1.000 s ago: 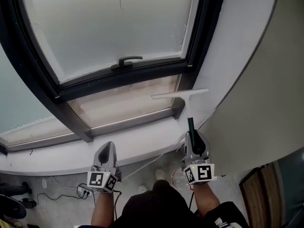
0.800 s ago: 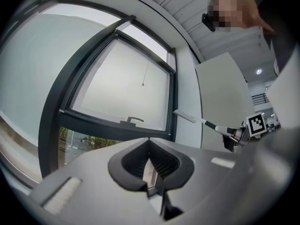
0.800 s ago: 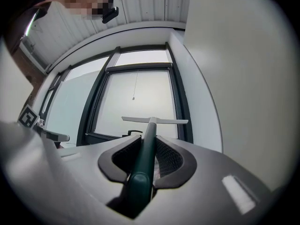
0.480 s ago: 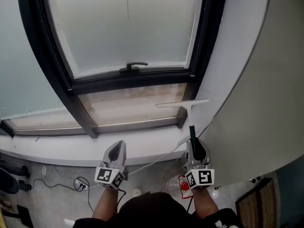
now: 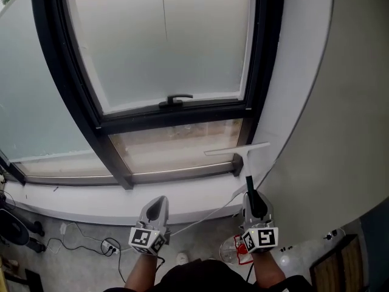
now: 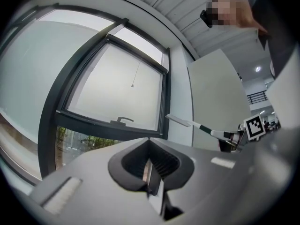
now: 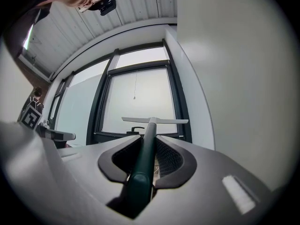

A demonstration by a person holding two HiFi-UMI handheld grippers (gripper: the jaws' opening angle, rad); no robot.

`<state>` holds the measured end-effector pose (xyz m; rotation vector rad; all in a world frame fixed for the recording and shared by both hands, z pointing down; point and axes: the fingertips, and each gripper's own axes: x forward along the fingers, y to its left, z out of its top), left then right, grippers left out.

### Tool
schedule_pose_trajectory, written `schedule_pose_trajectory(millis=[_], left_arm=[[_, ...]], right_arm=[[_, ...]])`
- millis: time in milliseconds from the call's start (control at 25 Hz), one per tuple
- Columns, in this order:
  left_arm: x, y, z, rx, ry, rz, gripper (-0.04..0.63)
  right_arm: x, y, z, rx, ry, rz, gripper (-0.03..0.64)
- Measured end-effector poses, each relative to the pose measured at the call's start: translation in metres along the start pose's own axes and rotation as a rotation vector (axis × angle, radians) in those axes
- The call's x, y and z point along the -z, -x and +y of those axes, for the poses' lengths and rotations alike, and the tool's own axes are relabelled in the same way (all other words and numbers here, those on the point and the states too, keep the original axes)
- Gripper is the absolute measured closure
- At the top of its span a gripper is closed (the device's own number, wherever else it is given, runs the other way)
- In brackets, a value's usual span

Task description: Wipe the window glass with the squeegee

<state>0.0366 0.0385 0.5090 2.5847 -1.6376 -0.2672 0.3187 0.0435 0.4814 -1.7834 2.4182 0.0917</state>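
The squeegee has a white blade (image 5: 237,149) and a dark green handle (image 5: 249,187). My right gripper (image 5: 255,207) is shut on that handle (image 7: 144,161), and the blade (image 7: 154,121) points at the window. The blade hangs level by the lower right corner of the dark frame, in front of the small clear lower pane (image 5: 176,143). Whether it touches the glass I cannot tell. Above is the large frosted pane (image 5: 164,41) with its black handle (image 5: 175,100). My left gripper (image 5: 156,210) is shut on nothing (image 6: 149,165), held low over the white sill (image 5: 91,201).
A white wall (image 5: 304,102) curves close on the right, beside the squeegee. Below the sill, cables and a power strip (image 5: 109,245) lie on the floor, with a clear bottle (image 5: 232,248) near my right gripper. A dark object (image 5: 13,227) stands at far left.
The head view has tilted up, so more of the frosted pane shows and both grippers sit lower in the picture. The squeegee stays by the lower right frame corner, still held.
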Motion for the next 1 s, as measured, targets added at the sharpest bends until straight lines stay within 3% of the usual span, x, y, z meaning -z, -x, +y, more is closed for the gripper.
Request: schedule_pose_trajectory(millis=[680, 1000], left_arm=[[-0.015, -0.008, 0.004, 0.021, 0.002, -0.043, 0.597], [-0.015, -0.001, 0.019, -0.010, 0.001, -0.041, 0.597]], right_arm=[[-0.001, -0.016, 0.008, -0.006, 0.001, -0.011, 0.520], [-0.002, -0.026, 0.014, -0.012, 0.008, -0.015, 0.520]])
